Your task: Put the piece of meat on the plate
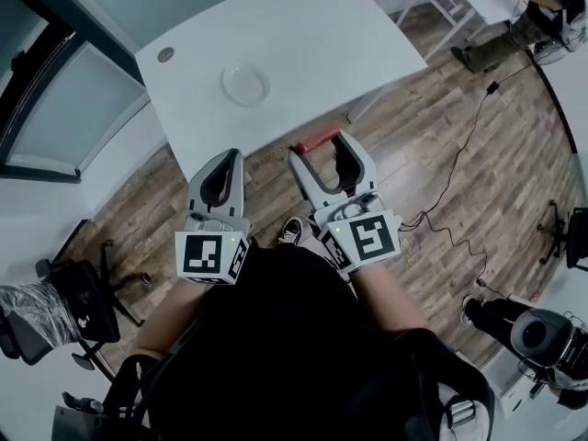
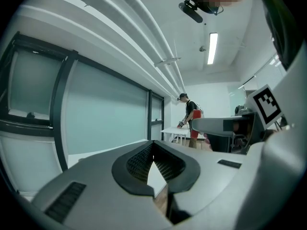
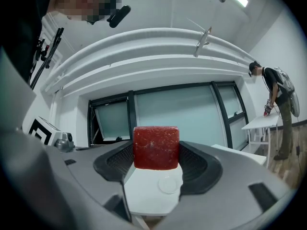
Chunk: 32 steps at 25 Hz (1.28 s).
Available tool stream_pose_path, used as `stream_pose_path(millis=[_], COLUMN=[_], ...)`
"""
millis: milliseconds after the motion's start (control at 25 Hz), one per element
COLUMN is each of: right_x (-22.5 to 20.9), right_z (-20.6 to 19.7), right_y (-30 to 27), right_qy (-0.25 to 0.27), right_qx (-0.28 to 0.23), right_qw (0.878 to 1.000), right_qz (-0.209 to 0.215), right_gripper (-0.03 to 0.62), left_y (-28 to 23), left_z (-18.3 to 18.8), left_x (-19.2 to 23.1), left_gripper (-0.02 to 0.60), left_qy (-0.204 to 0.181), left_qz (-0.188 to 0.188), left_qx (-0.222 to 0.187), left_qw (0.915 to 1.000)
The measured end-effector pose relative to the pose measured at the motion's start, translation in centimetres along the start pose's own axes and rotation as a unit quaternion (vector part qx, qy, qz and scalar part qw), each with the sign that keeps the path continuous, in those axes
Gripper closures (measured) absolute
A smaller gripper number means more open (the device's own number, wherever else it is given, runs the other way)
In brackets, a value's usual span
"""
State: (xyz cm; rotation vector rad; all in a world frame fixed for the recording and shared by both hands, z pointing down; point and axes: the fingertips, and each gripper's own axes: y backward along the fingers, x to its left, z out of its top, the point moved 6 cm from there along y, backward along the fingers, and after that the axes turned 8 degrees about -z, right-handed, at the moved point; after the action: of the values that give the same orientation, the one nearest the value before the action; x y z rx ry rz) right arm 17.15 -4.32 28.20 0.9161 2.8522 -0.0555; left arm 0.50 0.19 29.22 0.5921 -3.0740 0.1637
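The piece of meat [image 3: 156, 147] is a red, square-cut block, and my right gripper [image 1: 323, 145] has it pinched between its two jaws, one dark pad pressed against each side. Its top stands above the pads in the right gripper view, so I judge the hold sits low on the block. In the head view it hangs in the air over the wooden floor [image 1: 432, 127], just short of the near edge of the white table [image 1: 303, 26]. It is not on the plate yet.

The plate [image 1: 245, 85] is small, pale and bare, sitting on the table ahead of me and a little to the left of the meat. My left gripper [image 1: 227, 157] has its jaws pressed together on nothing and hangs beside the right one, also short of the table.

To do this step well, I should carry the block forward high enough to clear the table edge, then angle left until it is over the middle of the plate. I would hold the squeeze steady on the way, because a soft block could slip. Then I would lower it until its underside meets the plate before spreading the jaws, since a drop could bounce it off or nudge the plate
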Motion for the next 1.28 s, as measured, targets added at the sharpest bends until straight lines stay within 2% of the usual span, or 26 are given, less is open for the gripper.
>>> stream_pose_path(millis=[240,600,1000,1280], right_x=[-0.1,0.3,1.9,2.1], right_z=[-0.5,-0.7,-2.5,-4.9], right_y=[-1.8,-5.2,-12.3,-16.0], right_qy=[-0.011,0.003,0.016,0.012], right_qx=[0.004,0.020,0.061,0.104], right_qw=[1.000,1.000,0.997,0.992], right_qz=[0.011,-0.008,-0.040,-0.063], right_gripper=[0.303,0.301,0.303,0.303], left_y=[-0.4,-2.9,-7.7,-10.2], left_z=[-0.3,-0.8,-1.7,-3.9], left_x=[1.2,5.3,11.6,14.9], left_gripper=[0.578,0.578,0.578,0.578], left_qy=[-0.001,0.013,0.021,0.041], left_qz=[0.015,0.000,-0.060,-0.086], left_qx=[0.012,0.011,0.034,0.060], left_qw=[0.9998,0.9999,0.9974,0.9936])
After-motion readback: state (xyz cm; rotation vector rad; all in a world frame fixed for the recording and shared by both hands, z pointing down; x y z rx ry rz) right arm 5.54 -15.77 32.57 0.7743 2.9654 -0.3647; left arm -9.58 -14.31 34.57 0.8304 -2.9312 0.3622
